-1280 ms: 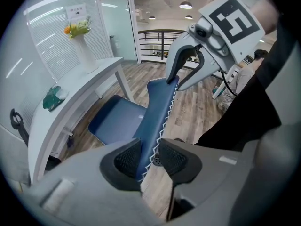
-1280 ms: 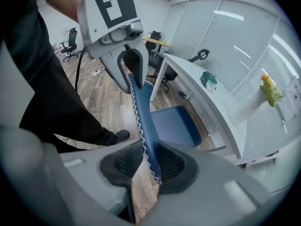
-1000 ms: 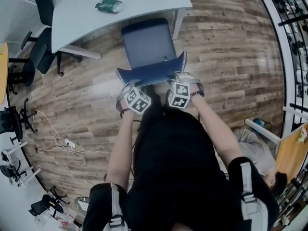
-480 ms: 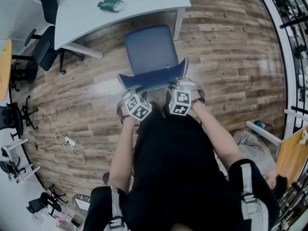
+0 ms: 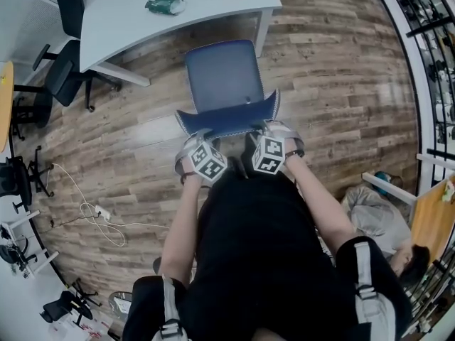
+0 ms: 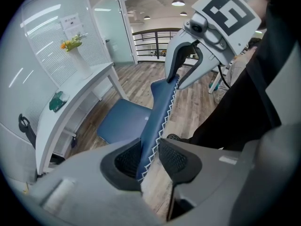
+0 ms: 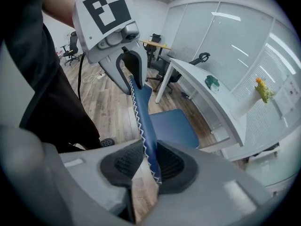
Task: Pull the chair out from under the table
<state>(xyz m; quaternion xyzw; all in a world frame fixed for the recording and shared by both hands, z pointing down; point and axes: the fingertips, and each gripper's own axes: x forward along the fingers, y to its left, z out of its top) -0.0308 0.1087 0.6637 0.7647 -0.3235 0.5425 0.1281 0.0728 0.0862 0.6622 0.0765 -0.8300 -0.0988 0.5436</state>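
Scene: an office with a wooden floor [image 5: 341,84] is seen from above, past the dark-clothed body of the person holding the tools
Chair: one blue chair [image 5: 224,77] is shown, with its seat just in front of the near edge of the table and almost wholly clear of it, beside one white table leg
Backrest: one blue backrest [image 5: 227,119] with white zigzag stitching along its edge is turned toward the person
Table: one white table [image 5: 178,27] is seen at the top of the head view
Grippers: two are counted, one in each hand, each carrying one cube with square markers
Left gripper: the left gripper [image 6: 150,157] is clamped on the top edge of the backrest near its left corner, and the fabric is pinched between both ribbed pads
Right gripper: the right gripper [image 7: 146,166] is clamped on the same top edge near its right corner, with the stitched edge pressed between its pads
On the table: one crumpled green item [image 5: 165,5] and one white vase of orange and yellow flowers [image 6: 71,44] are seen, well apart
Floor: one white cable [image 5: 99,219] is looped at the left
Background: at least three black office chairs [image 5: 60,73] are ranged along the left edge, and a second person [image 5: 377,222] is seen low at the right edge
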